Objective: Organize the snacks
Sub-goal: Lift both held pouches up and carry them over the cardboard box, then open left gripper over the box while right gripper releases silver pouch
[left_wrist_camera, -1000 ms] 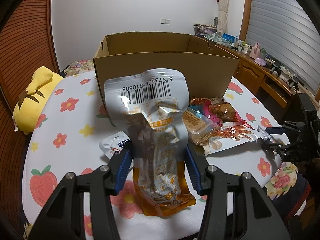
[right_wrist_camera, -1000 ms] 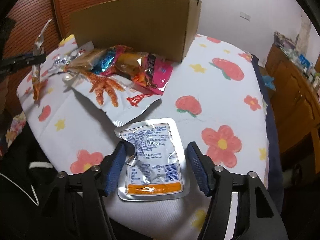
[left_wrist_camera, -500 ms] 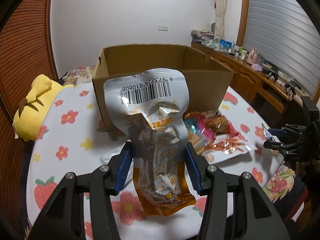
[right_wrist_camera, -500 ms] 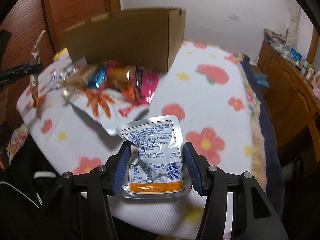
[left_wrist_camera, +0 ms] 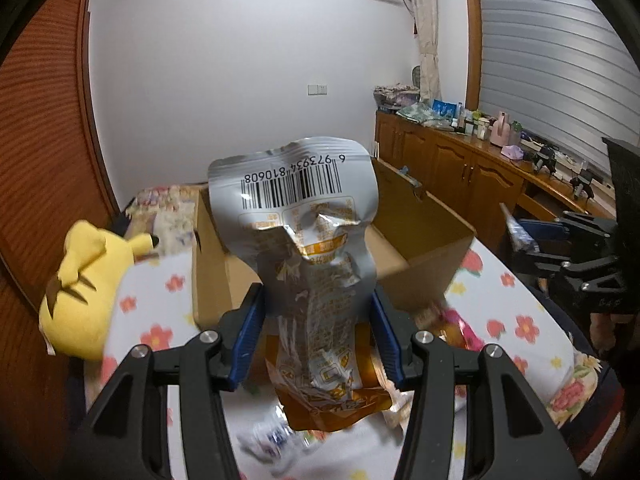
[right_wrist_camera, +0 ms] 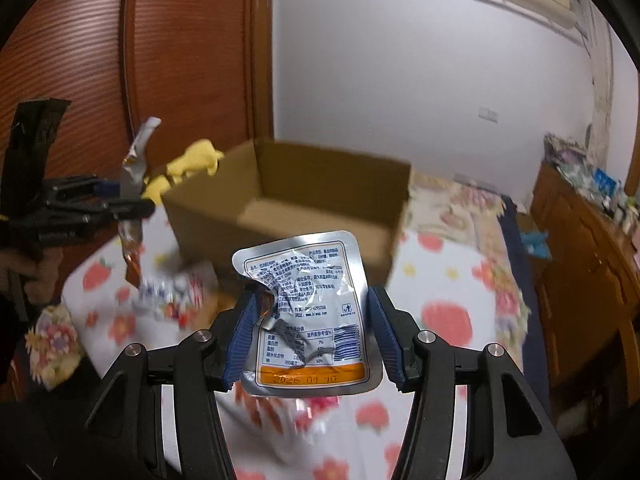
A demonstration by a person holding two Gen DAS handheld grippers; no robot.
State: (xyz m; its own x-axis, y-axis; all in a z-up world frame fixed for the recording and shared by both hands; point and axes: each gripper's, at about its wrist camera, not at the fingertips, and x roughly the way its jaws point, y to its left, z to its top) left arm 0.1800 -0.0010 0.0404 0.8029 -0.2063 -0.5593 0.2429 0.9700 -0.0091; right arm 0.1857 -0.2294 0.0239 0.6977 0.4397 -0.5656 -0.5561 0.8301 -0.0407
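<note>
Foil pouch [left_wrist_camera: 304,248], silver with an orange lower band and a barcode printed upside down near its top, stands crumpled and upright between the blue ribbed fingers [left_wrist_camera: 248,340] of the left gripper [left_wrist_camera: 316,340]. Those fingers are clamped on its pinched middle; the pouch is held in the air in front of the open cardboard box [left_wrist_camera: 424,248].

Second foil pouch [right_wrist_camera: 308,316], flat, silver, rounded at the corners, with fine print and an orange date strip along its bottom edge, sits between the fingers [right_wrist_camera: 242,332] of the right gripper [right_wrist_camera: 312,336]. Its left edge is creased against the left finger; grip is closed on it, and it too is lifted, short of the box's near wall.

Box is plain brown corrugated board, flaps up, resting on a bed covered in a white sheet [right_wrist_camera: 444,300] with red flowers and strawberries. Loose snack packets [right_wrist_camera: 172,296], blurred, lie near the box's front. Yellow plush toy [left_wrist_camera: 86,288] lies at the bed's left edge.
</note>
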